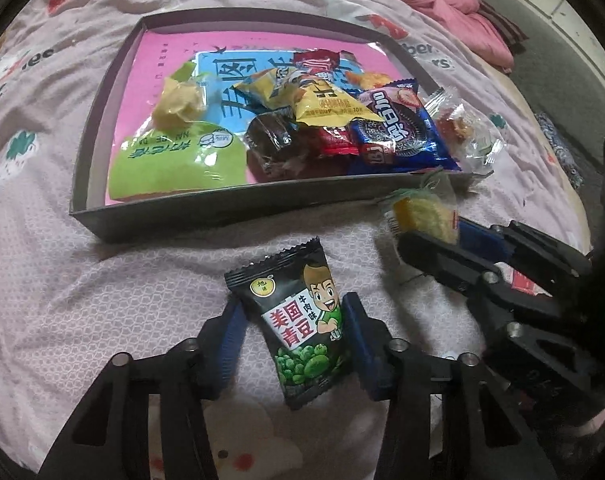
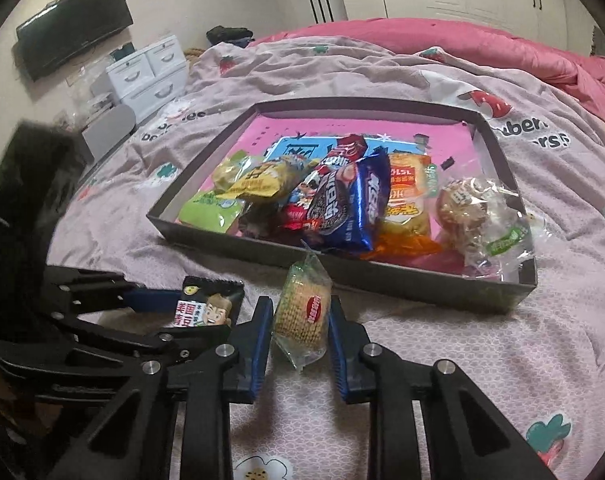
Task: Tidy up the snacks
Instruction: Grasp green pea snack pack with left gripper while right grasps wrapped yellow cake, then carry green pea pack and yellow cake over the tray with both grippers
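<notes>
A black green-pea packet (image 1: 298, 320) with a cartoon figure lies between the blue pads of my left gripper (image 1: 292, 308), which press on both its sides just above the pink bedspread. In the right wrist view that packet (image 2: 206, 304) and the left gripper (image 2: 206, 316) show at the lower left. My right gripper (image 2: 300, 320) is shut on a clear-wrapped biscuit (image 2: 302, 312), held upright in front of the grey box (image 2: 382, 276). The left wrist view shows the biscuit (image 1: 426, 216) and right gripper (image 1: 430, 232) close to the box's near wall (image 1: 222, 200). Several snack packets fill the box.
A clear pastry bag (image 1: 470, 128) hangs over the box's right edge. A pink duvet (image 2: 462, 40) lies bunched behind the box. White drawers (image 2: 150, 72) and a dark screen (image 2: 74, 36) stand beside the bed at the left.
</notes>
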A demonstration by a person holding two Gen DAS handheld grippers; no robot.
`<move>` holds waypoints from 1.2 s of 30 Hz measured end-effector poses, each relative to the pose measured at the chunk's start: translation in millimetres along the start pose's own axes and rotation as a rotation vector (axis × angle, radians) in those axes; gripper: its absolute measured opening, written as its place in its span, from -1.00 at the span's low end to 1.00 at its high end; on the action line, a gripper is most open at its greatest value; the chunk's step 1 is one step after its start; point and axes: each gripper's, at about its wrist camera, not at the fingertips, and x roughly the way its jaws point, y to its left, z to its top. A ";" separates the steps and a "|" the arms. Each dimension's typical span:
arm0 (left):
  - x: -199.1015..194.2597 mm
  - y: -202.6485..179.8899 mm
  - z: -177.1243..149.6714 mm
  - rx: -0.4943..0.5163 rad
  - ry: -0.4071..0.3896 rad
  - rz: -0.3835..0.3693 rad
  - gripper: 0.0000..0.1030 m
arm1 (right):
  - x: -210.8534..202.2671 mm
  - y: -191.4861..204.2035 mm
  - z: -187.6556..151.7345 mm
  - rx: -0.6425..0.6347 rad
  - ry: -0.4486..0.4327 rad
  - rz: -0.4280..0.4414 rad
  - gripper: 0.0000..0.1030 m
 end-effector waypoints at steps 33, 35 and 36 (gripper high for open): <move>-86.5 23.2 43.3 -0.022 -0.306 0.035 -0.31 | -49.3 -20.2 29.4 0.059 -0.258 0.016 -0.52; -83.6 23.6 46.4 -0.022 -0.308 0.040 -0.31 | -51.3 -24.8 31.1 0.072 -0.271 0.010 -0.52; -81.7 23.2 48.0 -0.019 -0.308 0.045 -0.31 | -52.2 -26.9 32.1 0.078 -0.278 0.004 -0.52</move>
